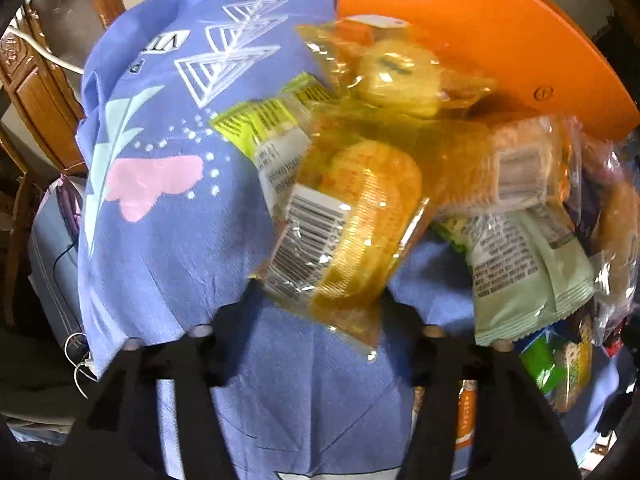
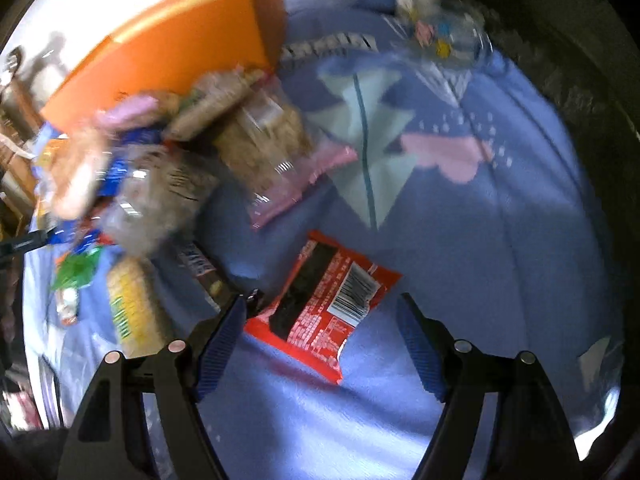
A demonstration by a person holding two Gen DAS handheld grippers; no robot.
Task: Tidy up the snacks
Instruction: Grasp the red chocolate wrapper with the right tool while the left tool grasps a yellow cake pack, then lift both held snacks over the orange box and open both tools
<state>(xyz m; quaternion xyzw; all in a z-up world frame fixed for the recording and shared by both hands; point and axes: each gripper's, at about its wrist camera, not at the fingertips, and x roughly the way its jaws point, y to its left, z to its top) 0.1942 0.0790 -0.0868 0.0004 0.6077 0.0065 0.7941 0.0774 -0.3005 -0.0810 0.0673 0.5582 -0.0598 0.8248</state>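
The left hand-held gripper [image 1: 320, 300] points steeply down at a bench draped in a blue printed cloth [image 1: 168, 248]. Between its black fingers [image 1: 236, 312] sits the lower end of a clear yellow snack packet [image 1: 344, 236] with a barcode label, holding round orange-yellow pieces. The jaws stand at a middling width with the packet's end lying between them; motion blur hides whether the pads actually press on the wrapper, so I cannot tell if it is gripped. Beyond the fingertips more yellow-tinted packets [image 1: 400, 76] pile up against an orange box [image 1: 480, 28] at the far right. To the right of the gripper lies a pale green sachet [image 1: 524, 276] with printed text, and nearer the right finger a small green wrapper [image 1: 544, 360].

The right hand-held gripper [image 2: 324, 316] also points downward, its jaws spread wide, the blue ribbed pads [image 2: 220, 344] clear of everything. A red snack packet [image 2: 324, 304] with a black panel and a barcode lies flat on the blue cloth [image 2: 520, 240] just ahead of and between the fingertips, closer to the left pad, untouched. Ahead and to the left is a blurred heap of clear bags with brown contents [image 2: 264, 148], one with a pink edge, set against the orange box [image 2: 172, 48]. Left of the left finger lies a yellow-and-green packet [image 2: 132, 312]. Far ahead, at the cloth's distant edge, sits a clear wrapper with small coloured pieces [image 2: 440, 36].
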